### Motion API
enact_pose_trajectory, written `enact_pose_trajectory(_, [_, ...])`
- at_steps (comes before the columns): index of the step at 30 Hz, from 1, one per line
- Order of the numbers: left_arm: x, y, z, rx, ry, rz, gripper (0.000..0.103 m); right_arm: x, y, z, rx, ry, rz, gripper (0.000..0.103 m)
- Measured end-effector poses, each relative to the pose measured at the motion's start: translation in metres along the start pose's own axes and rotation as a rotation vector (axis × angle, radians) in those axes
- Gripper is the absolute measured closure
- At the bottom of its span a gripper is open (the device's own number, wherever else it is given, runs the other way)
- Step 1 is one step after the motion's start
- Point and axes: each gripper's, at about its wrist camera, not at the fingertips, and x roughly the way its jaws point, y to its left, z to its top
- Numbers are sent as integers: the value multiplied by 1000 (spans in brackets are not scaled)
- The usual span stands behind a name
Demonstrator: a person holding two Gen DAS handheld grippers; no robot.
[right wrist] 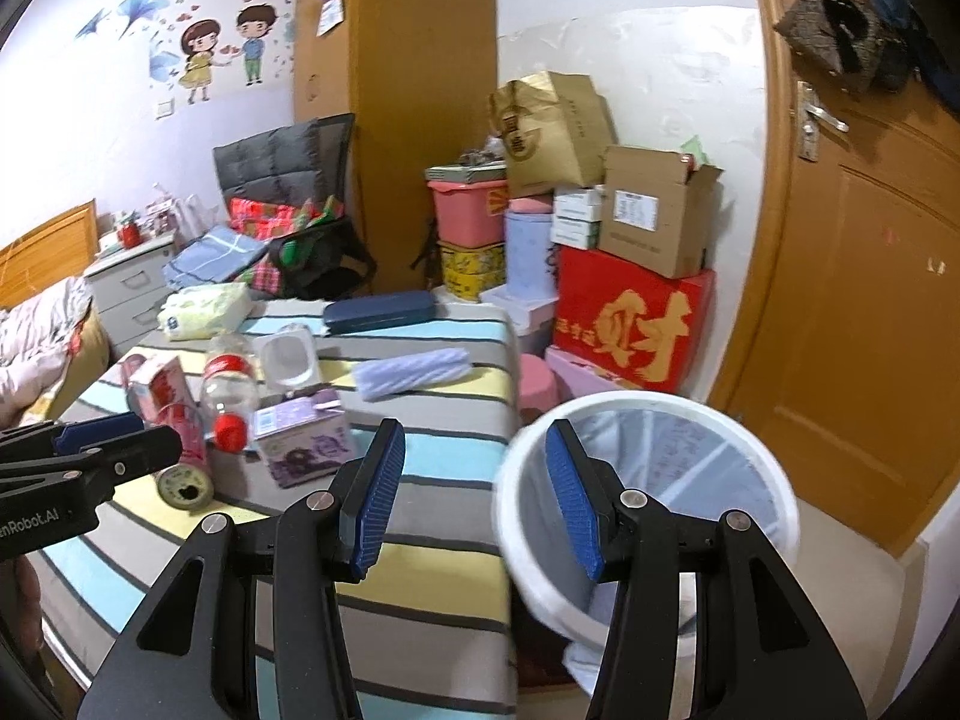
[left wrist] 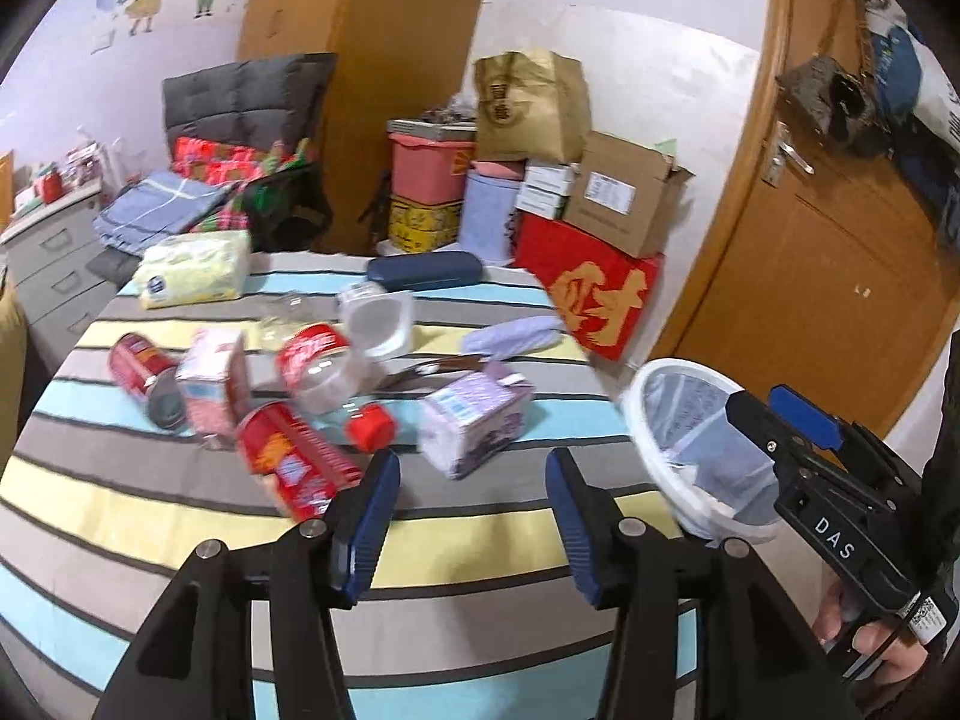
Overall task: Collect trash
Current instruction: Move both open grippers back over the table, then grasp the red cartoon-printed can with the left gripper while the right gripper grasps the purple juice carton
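Note:
Trash lies on the striped bed (left wrist: 480, 576): two red cans (left wrist: 294, 462) (left wrist: 141, 366), a pink carton (left wrist: 213, 384), a clear red-capped bottle (left wrist: 318, 366), a purple carton (left wrist: 474, 420) and a clear tub (left wrist: 384, 318). My left gripper (left wrist: 474, 516) hovers open and empty just short of the purple carton. Off the bed's right edge a white lined bin (right wrist: 648, 420) tilts toward the bed. My right gripper (right wrist: 474, 498) straddles its near rim, one finger inside and one outside. Bedding shows between the outer pad and the bin wall.
A tissue pack (left wrist: 192, 267), a dark blue case (left wrist: 423, 270) and a lilac roll (left wrist: 510, 336) lie at the bed's far end. Stacked boxes, among them a red one (left wrist: 600, 294), stand behind. A wooden door (left wrist: 840, 276) is on the right, drawers (left wrist: 48, 264) on the left.

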Motion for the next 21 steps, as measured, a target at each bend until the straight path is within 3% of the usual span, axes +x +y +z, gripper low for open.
enact_pose_trajectory(5, [-5,31,-6,-37,0,62,52,8,20,1,-17,14,54,52])
enact_pose_trajectory(8, [-3,49,-11,-63,9,94,41,16,32,1,-29,31,79,52])
enact_pose_trajectory(14, [5,77,-18,-123,39,116,39,35,49,3,-40,75,138,46])
enact_pose_trajectory(21, [28,85,-13,-176,66,61,37,54,60,5,-11,124,186,46])
